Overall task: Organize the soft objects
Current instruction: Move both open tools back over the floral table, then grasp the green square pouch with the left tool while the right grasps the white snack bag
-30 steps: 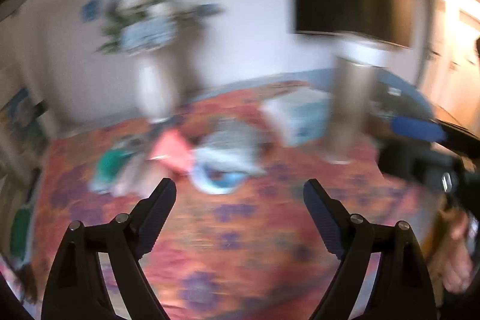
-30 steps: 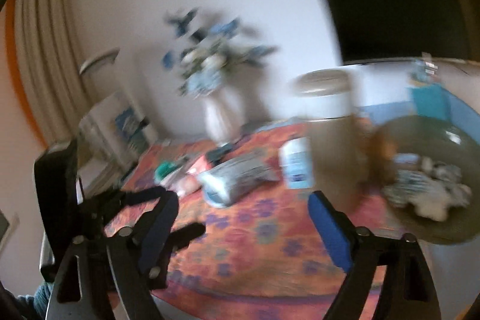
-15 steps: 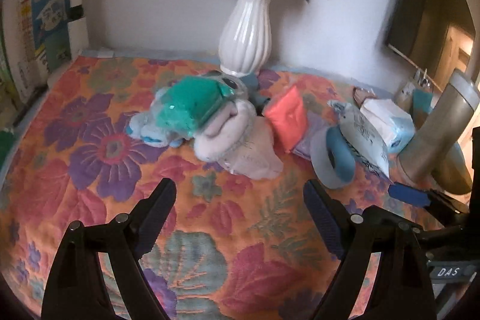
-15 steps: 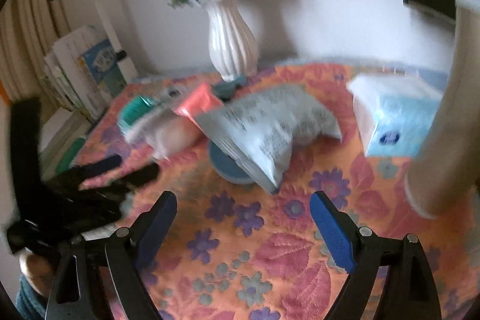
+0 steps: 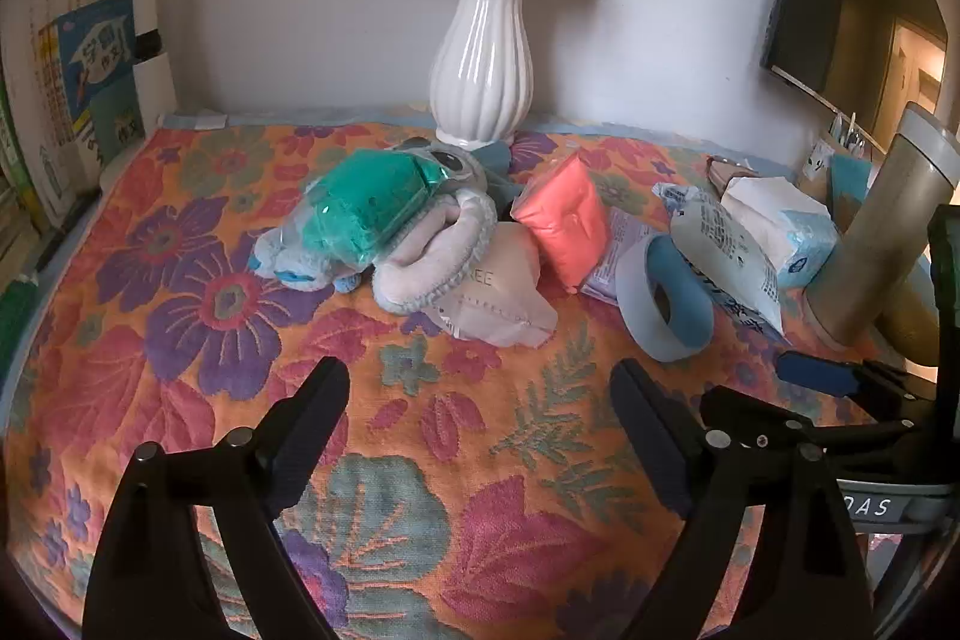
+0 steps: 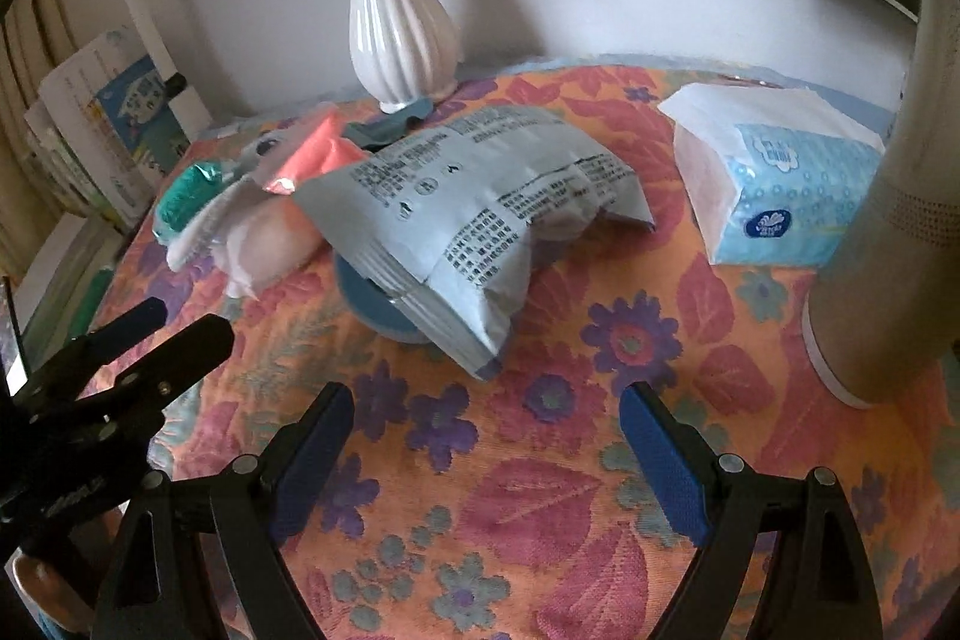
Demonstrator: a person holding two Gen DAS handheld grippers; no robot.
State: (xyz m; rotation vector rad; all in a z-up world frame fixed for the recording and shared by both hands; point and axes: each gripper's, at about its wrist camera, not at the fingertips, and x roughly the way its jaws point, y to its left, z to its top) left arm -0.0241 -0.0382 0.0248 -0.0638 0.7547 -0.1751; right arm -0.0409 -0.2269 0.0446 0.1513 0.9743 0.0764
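A heap of soft things lies on the floral tablecloth [image 5: 480, 430]: a green packet [image 5: 366, 205] on a blue plush toy [image 5: 288, 268], a rolled pink-grey cloth [image 5: 438, 250], a pale pink pouch [image 5: 504, 298], a coral packet [image 5: 564, 214], a blue ring [image 5: 666, 304] and a grey-blue printed bag [image 6: 474, 208]. My left gripper [image 5: 480, 400] is open and empty, hovering in front of the heap. My right gripper [image 6: 486, 436] is open and empty, just in front of the printed bag. Each gripper shows at the edge of the other's view.
A white vase [image 5: 483, 58] with blue flowers stands behind the heap. A tissue pack [image 6: 774, 184] and a tall beige cylinder [image 6: 894, 232] stand at the right. Books [image 5: 78, 82] lean at the left edge.
Both views have swung down from the wall and steadied on the table. Both grippers have come closer to the heap and stay open.
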